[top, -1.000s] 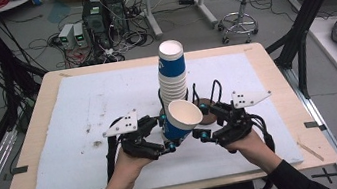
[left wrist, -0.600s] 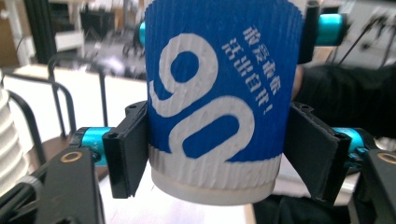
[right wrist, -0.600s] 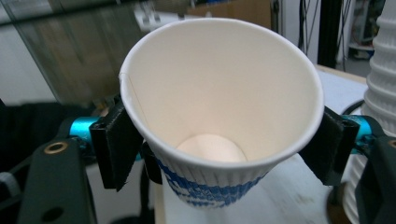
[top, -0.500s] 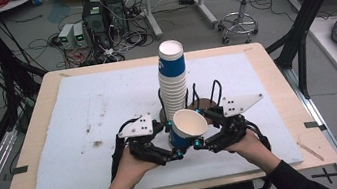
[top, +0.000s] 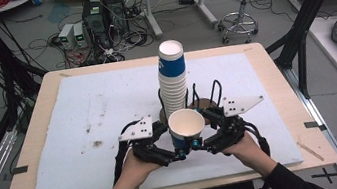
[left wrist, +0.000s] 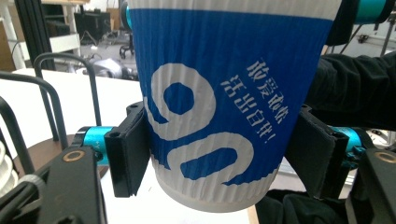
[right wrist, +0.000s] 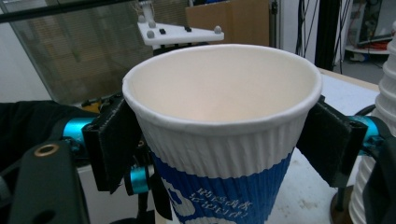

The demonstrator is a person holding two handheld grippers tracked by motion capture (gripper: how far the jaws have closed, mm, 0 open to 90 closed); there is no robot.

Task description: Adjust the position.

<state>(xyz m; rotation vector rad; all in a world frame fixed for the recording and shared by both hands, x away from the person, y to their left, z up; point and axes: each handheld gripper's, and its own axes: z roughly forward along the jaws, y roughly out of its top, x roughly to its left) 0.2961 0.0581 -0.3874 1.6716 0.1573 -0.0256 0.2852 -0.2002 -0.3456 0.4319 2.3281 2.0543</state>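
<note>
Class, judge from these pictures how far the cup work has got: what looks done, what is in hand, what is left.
Done: a tall cup stack stands upright in a wire holder on the table. In hand: one paper cup, apart from the stack, held upright between the left gripper, shut low on its wall, and the right gripper, whose pads flank it below the rim. Left: probably setting this cup somewhere.

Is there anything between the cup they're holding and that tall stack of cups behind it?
Nothing visible. The cup sits between both tongs just in front of the stack, mouth tipped toward the person. The black wire loops stand beside the stack's base, not across the gap.
</note>
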